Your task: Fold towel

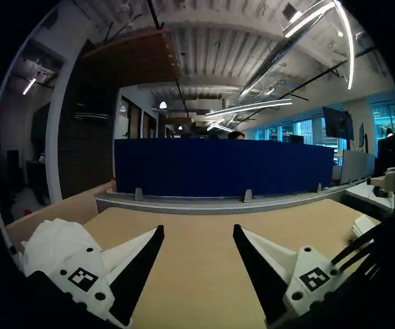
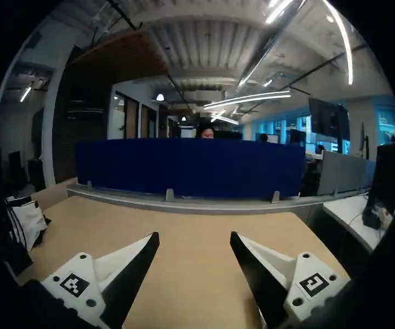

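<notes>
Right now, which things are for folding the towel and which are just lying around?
For the job: crumpled white cloth, likely the towel; left gripper, fingers open; right gripper, fingers open; wooden table.
Just lying about: blue divider; striped black-and-white thing; dark monitor.

Light wood tabletop [image 1: 197, 263], bare in the middle. Along its far edge a dark blue divider panel [image 1: 219, 167] stands upright on a grey rail [image 1: 197, 204], held by small grey clips [image 1: 247, 196]. A person's head [image 1: 236, 135] shows just above the panel. Long curved strip lights [image 1: 350, 49] and exposed pipes on the ceiling, pendant lamp [image 1: 163, 105] farther back. Wooden slat ceiling panel [image 1: 131, 60] upper left, white column [image 1: 55, 142] below it. Dark wall screen [image 1: 338, 123] on the right, by the windows [image 1: 302, 131]. In the right gripper view a dark monitor [image 2: 387, 175] sits on a neighbouring white desk [image 2: 351, 216].
</notes>
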A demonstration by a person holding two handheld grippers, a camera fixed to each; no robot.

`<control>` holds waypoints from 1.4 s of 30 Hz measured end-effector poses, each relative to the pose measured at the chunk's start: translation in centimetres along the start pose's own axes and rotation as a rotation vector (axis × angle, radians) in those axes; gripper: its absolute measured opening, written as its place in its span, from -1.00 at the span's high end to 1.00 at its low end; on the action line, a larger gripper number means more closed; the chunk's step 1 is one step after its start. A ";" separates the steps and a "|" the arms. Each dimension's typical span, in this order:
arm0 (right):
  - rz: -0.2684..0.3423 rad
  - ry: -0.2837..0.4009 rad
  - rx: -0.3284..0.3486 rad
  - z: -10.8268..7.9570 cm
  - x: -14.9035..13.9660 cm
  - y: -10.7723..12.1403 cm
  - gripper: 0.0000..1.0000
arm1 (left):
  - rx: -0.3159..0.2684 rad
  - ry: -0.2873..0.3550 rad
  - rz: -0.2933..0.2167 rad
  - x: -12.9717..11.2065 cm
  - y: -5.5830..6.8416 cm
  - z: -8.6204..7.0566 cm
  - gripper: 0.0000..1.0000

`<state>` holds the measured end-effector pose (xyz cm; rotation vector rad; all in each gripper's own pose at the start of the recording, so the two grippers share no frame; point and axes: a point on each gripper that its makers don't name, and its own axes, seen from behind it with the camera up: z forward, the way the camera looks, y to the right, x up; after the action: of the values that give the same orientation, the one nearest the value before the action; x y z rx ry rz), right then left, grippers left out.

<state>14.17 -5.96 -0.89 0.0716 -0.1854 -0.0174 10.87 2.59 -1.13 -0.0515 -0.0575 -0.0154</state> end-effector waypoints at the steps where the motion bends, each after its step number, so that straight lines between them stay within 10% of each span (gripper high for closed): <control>1: 0.010 -0.006 0.000 0.1 -0.3 0.0 -1.00 | 0.003 0.007 0.009 -0.4 0.0 0.1 -0.86; 20: 0.041 -0.061 -0.011 1.8 -4.5 0.3 -1.00 | 0.054 0.055 0.045 -8.1 -1.9 1.2 -0.86; 42: 0.017 -0.072 -0.001 2.9 -4.8 -0.7 -1.00 | 0.057 0.056 0.017 -10.9 -3.1 1.6 -0.86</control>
<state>8.91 -6.70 1.01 0.0688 -0.2577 -0.0034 -0.11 -0.27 0.04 0.0053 -0.0010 0.0016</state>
